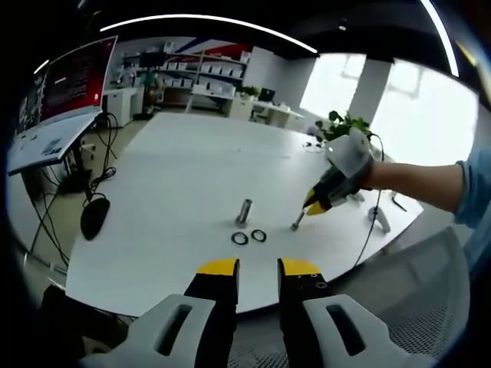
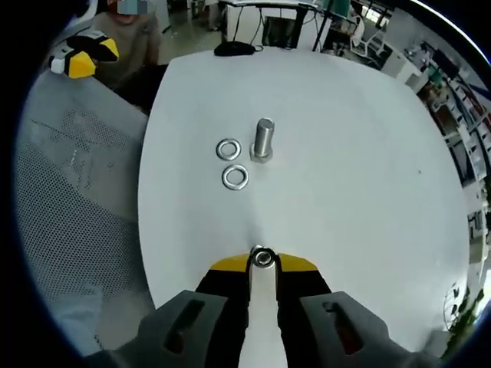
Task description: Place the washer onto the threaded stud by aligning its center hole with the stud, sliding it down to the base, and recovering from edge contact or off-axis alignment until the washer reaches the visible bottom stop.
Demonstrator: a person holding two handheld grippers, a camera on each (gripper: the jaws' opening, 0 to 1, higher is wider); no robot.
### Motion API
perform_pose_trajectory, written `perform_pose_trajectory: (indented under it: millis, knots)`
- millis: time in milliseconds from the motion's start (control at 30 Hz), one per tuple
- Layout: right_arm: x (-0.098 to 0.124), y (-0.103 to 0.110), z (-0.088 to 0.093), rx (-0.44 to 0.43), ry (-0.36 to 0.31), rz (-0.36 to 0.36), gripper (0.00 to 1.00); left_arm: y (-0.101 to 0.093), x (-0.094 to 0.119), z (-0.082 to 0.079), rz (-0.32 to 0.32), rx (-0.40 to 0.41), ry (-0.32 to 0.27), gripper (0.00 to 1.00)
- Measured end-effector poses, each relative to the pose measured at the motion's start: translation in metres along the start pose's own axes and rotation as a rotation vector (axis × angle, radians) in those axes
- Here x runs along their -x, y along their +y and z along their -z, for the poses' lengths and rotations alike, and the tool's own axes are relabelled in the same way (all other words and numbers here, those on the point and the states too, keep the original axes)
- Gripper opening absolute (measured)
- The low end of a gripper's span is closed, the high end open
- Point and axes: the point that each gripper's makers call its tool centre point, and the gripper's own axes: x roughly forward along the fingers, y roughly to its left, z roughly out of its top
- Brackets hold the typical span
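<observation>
Clamping the right claw [image 2: 263, 264] on a small round metal part [image 2: 263, 257], pinched at the very tips of the jaws. Judging this part to be the washer of the task: ring-like in the right gripper view, but appearing in the left gripper view [image 1: 298, 222] as a short grey piece hanging below the claw tips toward the tabletop [image 2: 368, 230], so not identifying it with certainty.

Standing well ahead of the right claw, almost on its axis: the threaded stud [image 2: 263, 139], upright on the tabletop and bare, carrying no washer at its base. Lying just left of the stud, nearer the claw: two loose washers [image 2: 229, 149] [image 2: 235, 178], flat on the tabletop, close together, apart from the stud.

Holding the left claw [image 1: 258, 268] released, jaws parted with nothing between them, hovering at the near tabletop edge. Lying ahead of it: the same washers [image 1: 240, 238] [image 1: 258, 235], then the stud [image 1: 244, 211], with the right claw [image 1: 314, 205] off to its right.

Assessing progress as early: pick-up done; carrying to the stud, centring the hole, sliding down and seating at the bottom stop all remaining.
</observation>
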Motion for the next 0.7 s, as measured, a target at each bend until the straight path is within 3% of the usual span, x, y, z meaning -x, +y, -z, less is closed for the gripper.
perform_pose_trajectory:
  millis: [700]
  knots:
    - [-0.038,0.004,0.014,0.028,0.098,-0.045,0.13,0.000,0.000,0.000,0.002,0.001,0.003,0.17]
